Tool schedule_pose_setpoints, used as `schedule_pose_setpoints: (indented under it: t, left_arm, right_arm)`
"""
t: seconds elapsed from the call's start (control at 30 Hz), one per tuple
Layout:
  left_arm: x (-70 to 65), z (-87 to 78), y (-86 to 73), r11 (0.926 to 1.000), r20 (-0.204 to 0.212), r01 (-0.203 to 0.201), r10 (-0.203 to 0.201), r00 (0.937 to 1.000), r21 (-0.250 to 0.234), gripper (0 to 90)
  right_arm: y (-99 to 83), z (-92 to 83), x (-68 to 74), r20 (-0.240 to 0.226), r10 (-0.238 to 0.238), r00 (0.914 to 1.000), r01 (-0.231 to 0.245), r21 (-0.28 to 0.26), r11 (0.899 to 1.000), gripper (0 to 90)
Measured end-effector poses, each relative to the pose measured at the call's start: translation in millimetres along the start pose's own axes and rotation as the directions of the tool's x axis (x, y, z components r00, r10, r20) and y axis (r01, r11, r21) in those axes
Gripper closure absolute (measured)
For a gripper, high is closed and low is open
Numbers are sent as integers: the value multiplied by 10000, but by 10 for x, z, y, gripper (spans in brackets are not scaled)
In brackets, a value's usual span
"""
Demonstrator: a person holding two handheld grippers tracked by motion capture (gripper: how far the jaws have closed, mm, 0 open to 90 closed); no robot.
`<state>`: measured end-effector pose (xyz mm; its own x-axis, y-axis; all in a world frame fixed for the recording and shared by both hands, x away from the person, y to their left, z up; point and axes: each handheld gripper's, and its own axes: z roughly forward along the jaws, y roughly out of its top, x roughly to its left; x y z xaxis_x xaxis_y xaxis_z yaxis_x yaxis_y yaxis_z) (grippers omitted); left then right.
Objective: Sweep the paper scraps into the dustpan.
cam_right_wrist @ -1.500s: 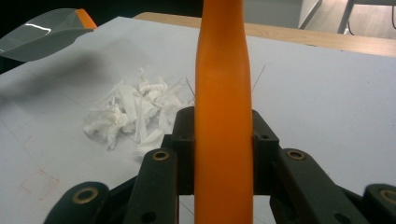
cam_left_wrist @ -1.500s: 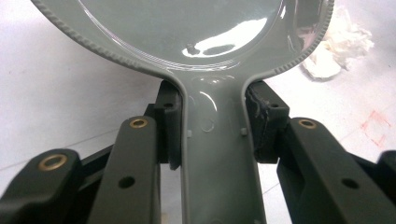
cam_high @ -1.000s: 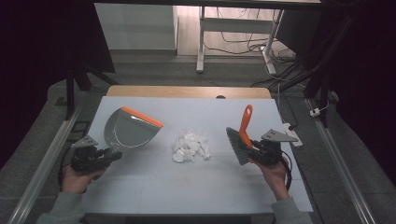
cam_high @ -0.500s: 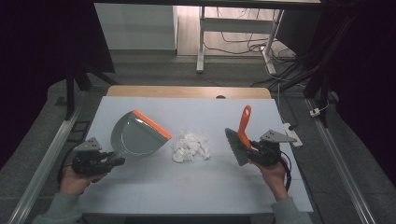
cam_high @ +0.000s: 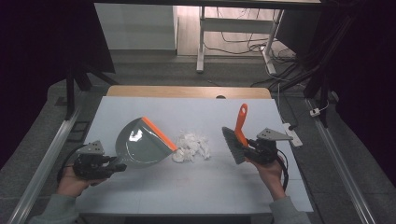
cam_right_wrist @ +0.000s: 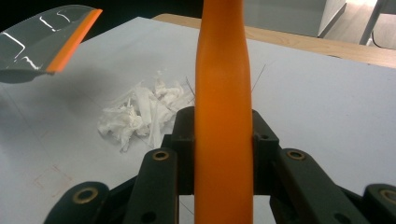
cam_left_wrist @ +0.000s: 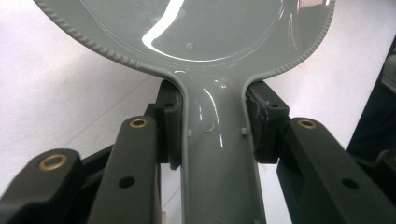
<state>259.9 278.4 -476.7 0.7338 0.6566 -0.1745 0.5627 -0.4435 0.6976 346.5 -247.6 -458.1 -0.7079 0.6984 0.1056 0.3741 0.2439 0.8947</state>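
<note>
A grey dustpan (cam_high: 140,145) with an orange front lip (cam_high: 159,133) hangs tilted just above the white table, its lip next to a pile of white paper scraps (cam_high: 191,147). My left gripper (cam_high: 114,166) is shut on the dustpan's handle (cam_left_wrist: 217,154), the pads pressing both sides. To the right of the scraps, my right gripper (cam_high: 246,148) is shut on the orange handle (cam_right_wrist: 223,107) of a small brush (cam_high: 233,143), whose grey bristles face the pile. The scraps (cam_right_wrist: 142,114) lie between dustpan and brush.
The white table top (cam_high: 196,191) has a wooden strip (cam_high: 187,91) along its far edge. A white power strip (cam_high: 292,134) lies at the right edge. Metal rails run along both sides, and a desk frame (cam_high: 201,42) with cables stands beyond.
The left gripper has carried the dustpan to the right and a little nearer, so its orange lip now sits close to the scraps. The right gripper and brush have stayed in place.
</note>
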Motion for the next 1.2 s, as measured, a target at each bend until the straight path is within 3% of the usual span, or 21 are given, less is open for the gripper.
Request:
schedule_pose_setpoints:
  t: [0.4, 0.63, 1.2]
  left_arm:
    - [-7, 105, -36, 9967, 463, -498, 469, 9978, 648, 616]
    - [-43, 163, -41, 9906, 897, -1006, 924, 9917, 923, 616]
    - [-14, 224, -111, 9822, 893, -976, 840, 9925, 1605, 616]
  right_arm:
    - [97, 127, 48, -116, 33, 9999, -34, -114, 9999, 702]
    - [147, 265, 73, -181, 199, 9996, -203, -180, 9996, 702]
    - [196, 539, 131, -21, 278, 9996, -278, 209, 9994, 702]
